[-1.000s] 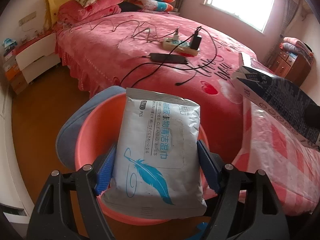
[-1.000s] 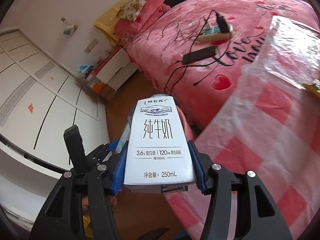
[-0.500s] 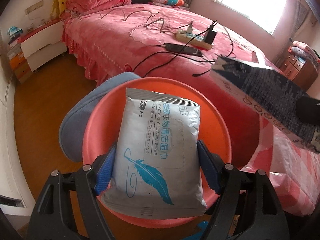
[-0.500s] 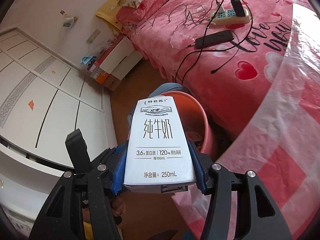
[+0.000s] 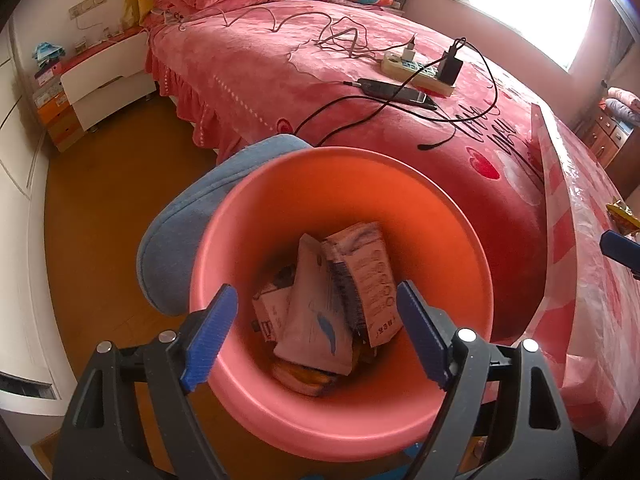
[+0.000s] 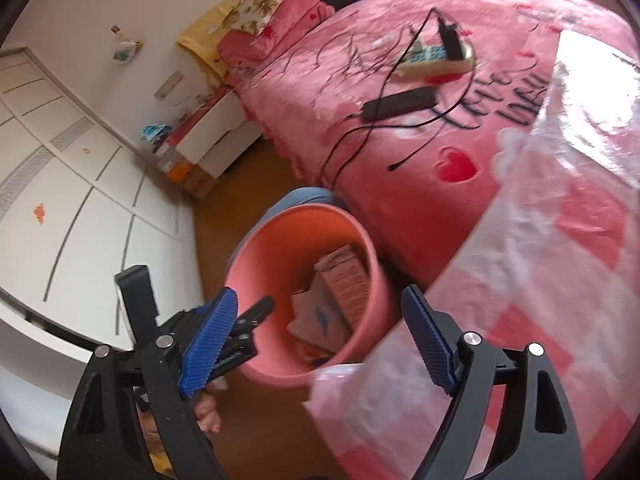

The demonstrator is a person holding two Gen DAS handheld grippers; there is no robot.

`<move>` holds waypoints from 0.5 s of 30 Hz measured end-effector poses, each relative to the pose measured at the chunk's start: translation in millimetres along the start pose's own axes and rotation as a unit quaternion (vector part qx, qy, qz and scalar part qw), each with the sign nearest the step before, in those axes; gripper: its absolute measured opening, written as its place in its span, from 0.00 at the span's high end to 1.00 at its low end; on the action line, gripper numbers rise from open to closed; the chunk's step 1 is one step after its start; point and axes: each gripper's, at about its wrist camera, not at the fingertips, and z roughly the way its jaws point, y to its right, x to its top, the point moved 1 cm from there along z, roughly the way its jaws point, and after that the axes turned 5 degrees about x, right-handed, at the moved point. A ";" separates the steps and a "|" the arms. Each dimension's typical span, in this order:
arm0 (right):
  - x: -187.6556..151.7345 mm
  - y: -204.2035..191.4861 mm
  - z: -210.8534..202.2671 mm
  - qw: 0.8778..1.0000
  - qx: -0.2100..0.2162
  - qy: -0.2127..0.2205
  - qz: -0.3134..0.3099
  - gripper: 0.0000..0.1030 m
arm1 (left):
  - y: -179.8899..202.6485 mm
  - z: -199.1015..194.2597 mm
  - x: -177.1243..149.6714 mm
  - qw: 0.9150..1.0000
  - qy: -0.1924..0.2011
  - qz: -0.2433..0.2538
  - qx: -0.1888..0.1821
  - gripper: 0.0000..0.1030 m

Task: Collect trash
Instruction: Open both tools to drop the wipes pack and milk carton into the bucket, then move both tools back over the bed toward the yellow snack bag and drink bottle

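Blue-padded left gripper point(image 5: 316, 332) and right gripper point(image 6: 320, 344) stand wide, just opened, nothing between them. Below, in the pink bin point(image 5: 280, 412): soft, light wipes pack point(image 5: 316, 320), stiff milk carton point(image 5: 368, 276); grip across flat sides.

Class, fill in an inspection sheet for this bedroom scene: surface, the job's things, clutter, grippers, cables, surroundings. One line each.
Surface: wooden floor; checked plastic cover beside the bed.
Job's things: pink bin on the floor holds the wipes pack, the milk carton and other wrappers.
Clutter: blue slipper touching the bin's rim; yellow wrapper on the cover.
Grippers: left gripper and right gripper above the bin, jaws just opened, nothing between them.
Cables: power strip, phone and loose black leads on the bed.
Surroundings: window, white wardrobe, nightstand.
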 end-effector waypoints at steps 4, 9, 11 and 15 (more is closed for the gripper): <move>-3.1 9.0 -6.0 1.000 -0.016 0.005 0.006 0.18 | 5.1 -0.9 1.2 1.000 0.001 0.006 -0.001 0.20; -8.6 23.4 -11.9 0.999 -0.025 0.007 0.028 0.12 | 11.5 -3.9 2.5 1.000 0.002 0.013 -0.001 0.20; -9.7 28.2 -17.2 0.999 -0.026 0.012 0.034 0.12 | 15.1 -5.6 2.4 1.000 0.002 0.018 -0.002 0.19; -12.2 33.2 -28.9 0.998 -0.031 0.023 0.038 0.12 | 23.6 -8.4 3.6 1.000 0.000 0.029 0.001 0.18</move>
